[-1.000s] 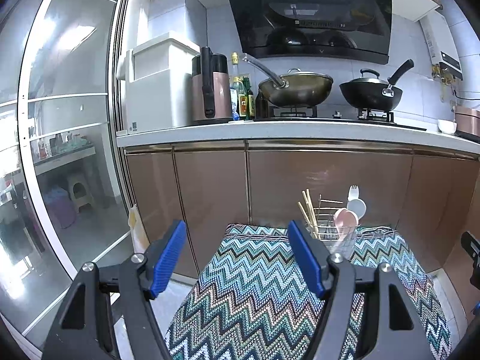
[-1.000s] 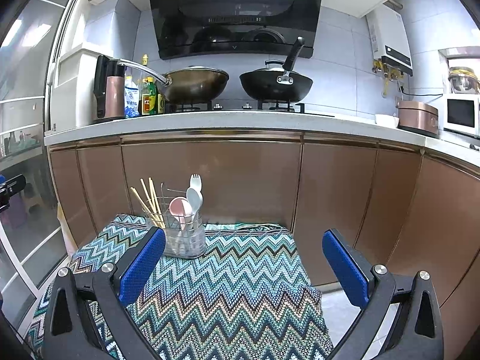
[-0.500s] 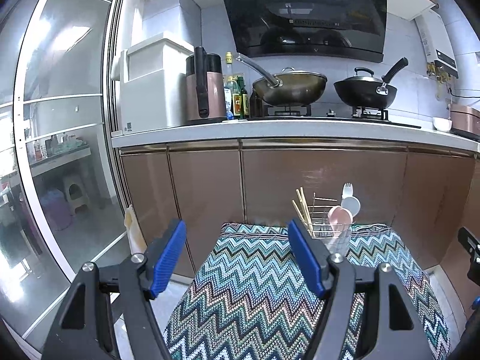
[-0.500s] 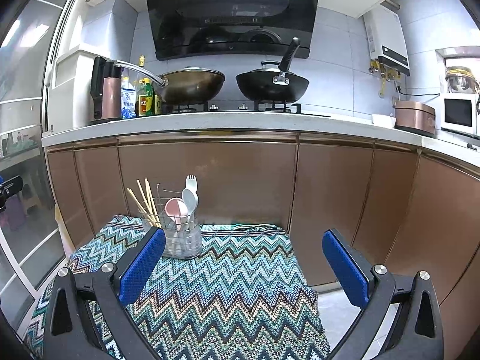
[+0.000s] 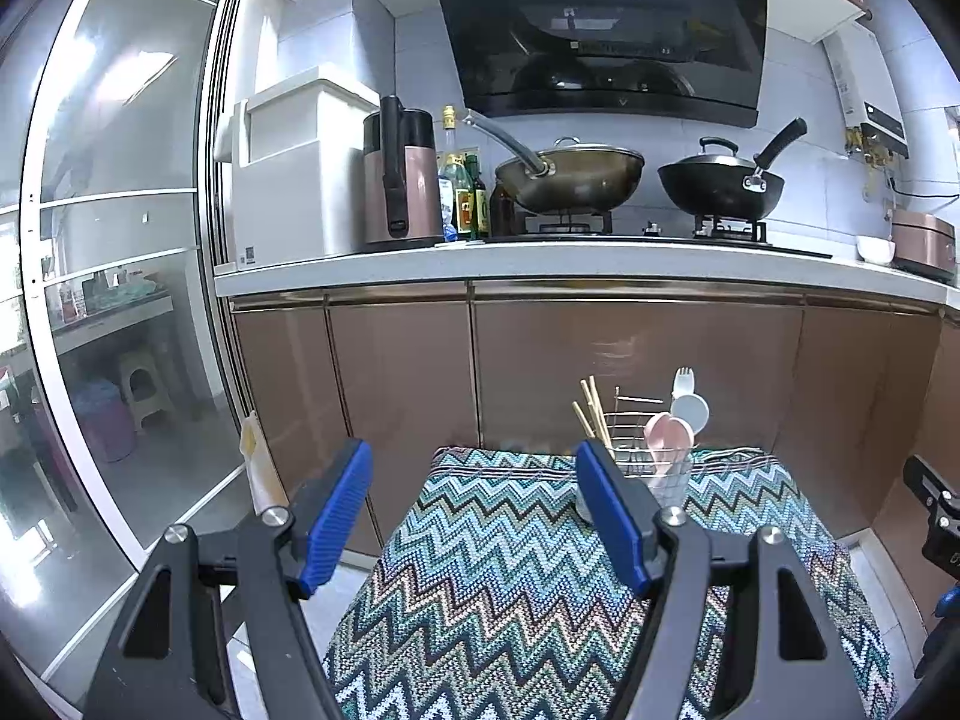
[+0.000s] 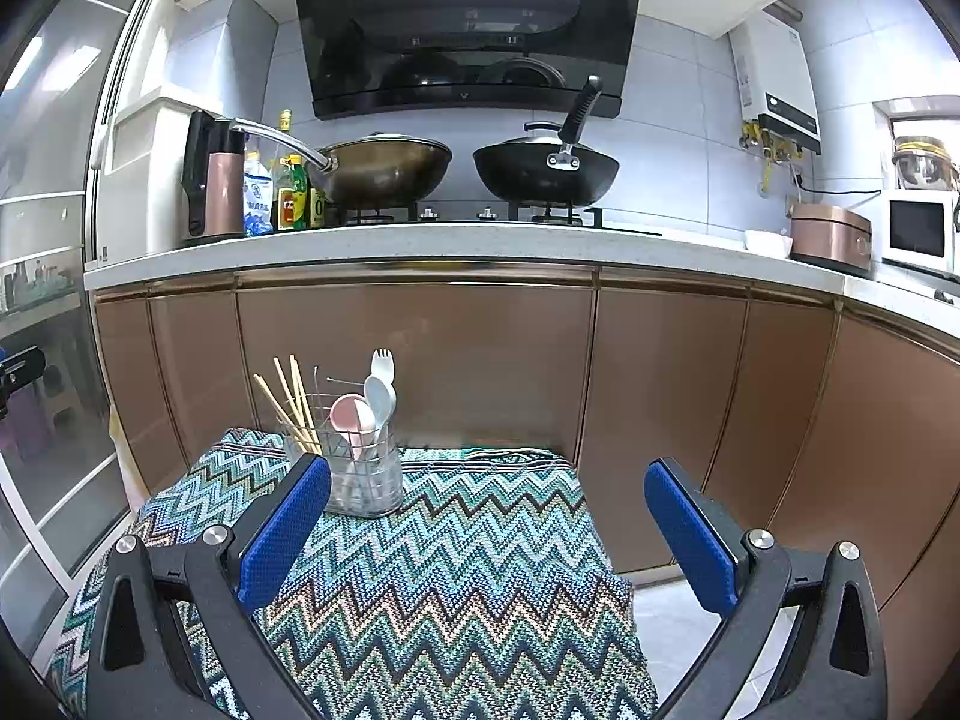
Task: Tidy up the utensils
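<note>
Caddy (image 6: 351, 468) of upright utensils (image 6: 360, 414) sits left-centre, ahead of right claw (image 6: 489, 531); both claws, left (image 5: 474, 510) too, gape empty.

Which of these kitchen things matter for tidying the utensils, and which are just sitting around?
For the job: wire utensil holder, chopsticks, pink spoon, white spoon, spork.

Just there: brass wok, black wok, bottles, zigzag cloth.
</note>
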A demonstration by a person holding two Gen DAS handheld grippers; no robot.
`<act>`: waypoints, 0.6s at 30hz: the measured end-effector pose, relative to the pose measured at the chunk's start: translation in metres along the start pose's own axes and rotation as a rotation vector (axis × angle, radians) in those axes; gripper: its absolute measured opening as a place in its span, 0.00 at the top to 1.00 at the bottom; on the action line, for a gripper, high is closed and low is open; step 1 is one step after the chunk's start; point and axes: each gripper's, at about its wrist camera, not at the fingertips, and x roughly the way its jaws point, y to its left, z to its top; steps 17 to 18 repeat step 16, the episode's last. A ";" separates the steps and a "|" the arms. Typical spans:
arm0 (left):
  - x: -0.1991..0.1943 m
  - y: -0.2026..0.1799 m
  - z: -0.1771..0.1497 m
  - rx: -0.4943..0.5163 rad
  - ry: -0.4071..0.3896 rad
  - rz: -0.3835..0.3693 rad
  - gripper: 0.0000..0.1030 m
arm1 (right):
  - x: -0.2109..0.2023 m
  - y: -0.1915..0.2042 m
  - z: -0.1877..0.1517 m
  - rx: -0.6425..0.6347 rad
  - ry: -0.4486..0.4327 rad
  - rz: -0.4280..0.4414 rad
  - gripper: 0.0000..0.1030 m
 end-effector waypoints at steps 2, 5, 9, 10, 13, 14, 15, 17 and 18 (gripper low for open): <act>-0.002 0.001 0.001 -0.004 -0.003 -0.011 0.33 | 0.000 0.000 0.000 -0.001 -0.001 -0.001 0.00; -0.006 0.001 0.003 -0.014 -0.017 -0.023 0.33 | -0.001 0.000 0.001 -0.004 -0.004 -0.004 0.00; -0.011 0.002 0.006 -0.021 -0.038 -0.025 0.33 | -0.005 0.001 0.003 -0.014 -0.016 -0.008 0.00; -0.012 0.002 0.006 -0.021 -0.041 -0.025 0.33 | -0.006 0.001 0.004 -0.018 -0.020 -0.010 0.00; -0.013 0.003 0.007 -0.025 -0.044 -0.029 0.33 | -0.009 0.001 0.006 -0.025 -0.028 -0.012 0.00; -0.013 0.002 0.007 -0.026 -0.045 -0.031 0.33 | -0.010 0.002 0.007 -0.029 -0.031 -0.014 0.00; -0.014 0.003 0.008 -0.028 -0.048 -0.031 0.33 | -0.012 0.002 0.007 -0.031 -0.036 -0.016 0.00; -0.015 0.003 0.008 -0.031 -0.050 -0.032 0.33 | -0.013 0.002 0.008 -0.033 -0.041 -0.018 0.00; -0.015 0.003 0.008 -0.031 -0.050 -0.032 0.33 | -0.013 0.002 0.008 -0.033 -0.041 -0.018 0.00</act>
